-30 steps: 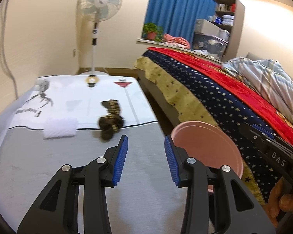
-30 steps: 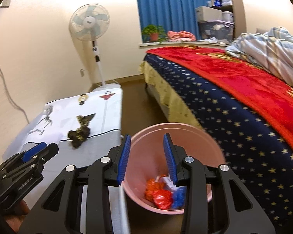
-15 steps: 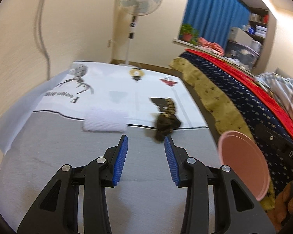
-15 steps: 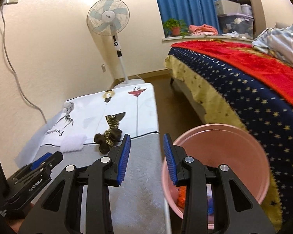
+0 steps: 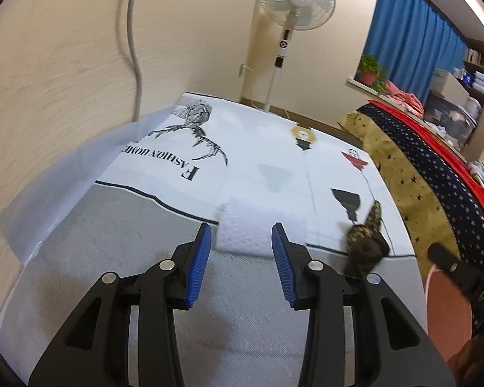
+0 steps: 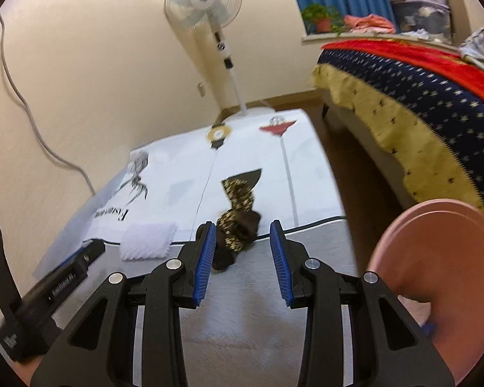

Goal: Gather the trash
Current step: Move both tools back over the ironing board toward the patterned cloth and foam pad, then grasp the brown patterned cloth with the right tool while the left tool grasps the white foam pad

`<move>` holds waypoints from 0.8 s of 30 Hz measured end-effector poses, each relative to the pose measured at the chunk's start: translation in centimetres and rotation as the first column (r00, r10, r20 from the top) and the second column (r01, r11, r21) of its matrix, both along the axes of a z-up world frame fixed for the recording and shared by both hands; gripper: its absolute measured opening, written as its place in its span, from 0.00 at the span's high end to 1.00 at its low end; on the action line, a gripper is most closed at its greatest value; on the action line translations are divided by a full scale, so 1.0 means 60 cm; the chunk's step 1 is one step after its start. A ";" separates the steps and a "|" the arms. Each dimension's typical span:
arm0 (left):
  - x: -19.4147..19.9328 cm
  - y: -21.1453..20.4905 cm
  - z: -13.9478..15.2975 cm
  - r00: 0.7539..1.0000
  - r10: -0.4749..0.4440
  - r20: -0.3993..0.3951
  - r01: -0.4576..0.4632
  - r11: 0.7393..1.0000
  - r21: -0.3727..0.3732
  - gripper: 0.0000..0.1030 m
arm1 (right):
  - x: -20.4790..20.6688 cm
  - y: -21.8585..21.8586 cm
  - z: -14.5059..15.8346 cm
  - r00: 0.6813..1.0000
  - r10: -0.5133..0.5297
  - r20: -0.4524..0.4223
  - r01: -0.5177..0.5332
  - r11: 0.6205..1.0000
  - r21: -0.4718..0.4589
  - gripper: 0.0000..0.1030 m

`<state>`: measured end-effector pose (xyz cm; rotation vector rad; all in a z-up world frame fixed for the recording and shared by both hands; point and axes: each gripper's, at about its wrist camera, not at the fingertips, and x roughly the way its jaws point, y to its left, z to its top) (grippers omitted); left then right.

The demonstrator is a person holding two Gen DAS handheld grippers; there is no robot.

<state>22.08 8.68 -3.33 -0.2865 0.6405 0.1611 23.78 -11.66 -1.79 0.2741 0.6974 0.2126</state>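
A white folded tissue (image 5: 260, 232) lies on the low table (image 5: 145, 258), just beyond my open, empty left gripper (image 5: 241, 259). A crumpled brown-and-gold wrapper (image 5: 366, 242) lies to its right. In the right wrist view the wrapper (image 6: 237, 222) sits straight ahead of my open, empty right gripper (image 6: 243, 262), and the tissue (image 6: 146, 240) is left of it. The pink trash bucket (image 6: 435, 277) stands off the table's right edge; it also shows in the left wrist view (image 5: 448, 306).
A printed white-and-grey cloth (image 5: 248, 148) covers the table. A standing fan (image 5: 292, 9) is behind it by the wall. A bed with a starry blue and red cover (image 6: 419, 77) runs along the right. The left gripper's body (image 6: 51, 293) shows at lower left.
Both grippers have swung left, away from the bucket and over the table. The left one now faces the tissue, the right one the wrapper. Both stay open.
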 end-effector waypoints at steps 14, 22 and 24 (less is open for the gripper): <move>0.070 0.024 -0.055 0.993 0.031 -0.111 -0.037 0.998 -0.057 0.52 | 0.068 0.059 -0.062 0.993 0.070 -0.095 -0.074 0.997 -0.036 0.65; 0.081 0.011 -0.065 0.987 -0.030 -0.156 0.020 0.998 -0.068 0.65 | 0.074 0.071 -0.075 0.991 0.071 -0.117 -0.079 0.995 -0.065 0.84; 0.080 0.008 -0.066 0.986 -0.047 -0.157 0.034 0.996 -0.083 0.74 | 0.072 0.068 -0.074 0.990 0.072 -0.118 -0.079 0.995 -0.056 0.90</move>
